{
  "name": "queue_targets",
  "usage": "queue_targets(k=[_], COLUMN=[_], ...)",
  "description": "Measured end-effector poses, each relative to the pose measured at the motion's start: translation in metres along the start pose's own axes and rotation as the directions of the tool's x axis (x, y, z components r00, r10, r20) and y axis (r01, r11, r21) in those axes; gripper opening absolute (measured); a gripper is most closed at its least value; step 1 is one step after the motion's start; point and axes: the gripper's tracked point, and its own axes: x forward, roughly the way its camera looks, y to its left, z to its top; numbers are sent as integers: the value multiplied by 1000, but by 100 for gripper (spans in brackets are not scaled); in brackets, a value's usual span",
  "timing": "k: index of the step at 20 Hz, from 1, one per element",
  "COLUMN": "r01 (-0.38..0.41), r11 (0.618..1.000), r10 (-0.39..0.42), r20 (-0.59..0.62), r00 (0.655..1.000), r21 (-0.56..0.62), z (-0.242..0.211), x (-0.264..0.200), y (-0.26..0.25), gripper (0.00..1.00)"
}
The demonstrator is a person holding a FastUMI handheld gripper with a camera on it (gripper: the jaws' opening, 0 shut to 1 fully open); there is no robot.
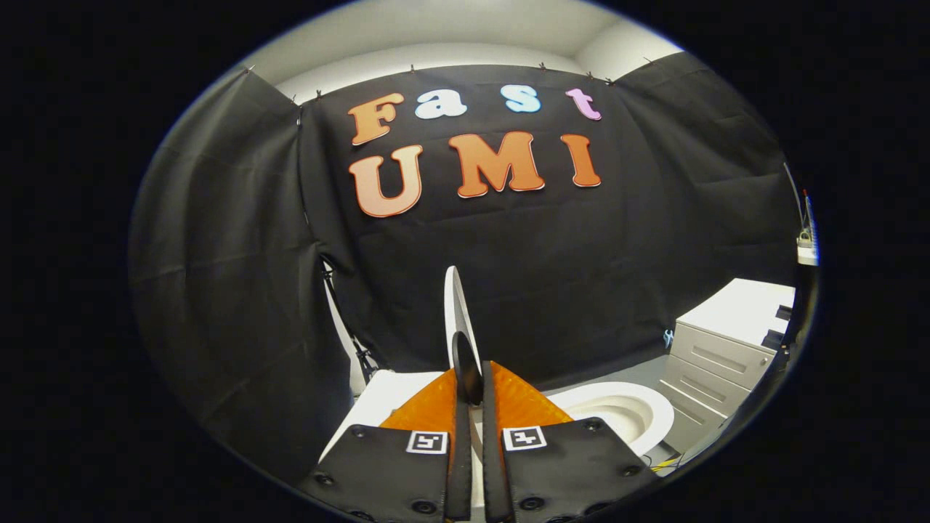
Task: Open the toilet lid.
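The white toilet lid stands raised, nearly upright, and I see it edge-on rising from between my fingers. My gripper is shut on the lid's lower edge, one finger pressing each side. To the right of the fingers lies the open white seat and bowl. The white tank top sits left of the fingers, behind the lid. The lid's hinge end is hidden by the fingers.
A white drawer cabinet stands to the right, beyond the bowl. Black cloth walls close in behind and to the left. A stand's thin legs show at the cloth's lower left. Some cables lie on the floor by the bowl.
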Motion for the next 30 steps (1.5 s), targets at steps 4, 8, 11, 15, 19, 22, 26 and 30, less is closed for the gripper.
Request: queue_targets(k=[4, 8, 11, 15, 19, 22, 26, 30], r01=[-52, -109, -130, -185, -211, -213, -190, -145], r11=[998, 988, 981, 972, 960, 961, 969, 978], r10=[51, 106, 124, 179, 211, 215, 192, 147], r20=[-13, -38, -48, -52, -19, -8, 2, 3], r00=[999, 994, 991, 982, 977, 976, 981, 989], r21=[-27, -106, -146, -147, -184, -177, -157, -152], z=[-6, -15, -14, -12, 8, 25, 46, 67], x=[-2, -2, -12, -22, -36, -43, -50, -55], y=[24, 51, 56, 73, 79, 73, 44, -4], gripper=[17, 19, 19, 48, 68, 94, 98, 98])
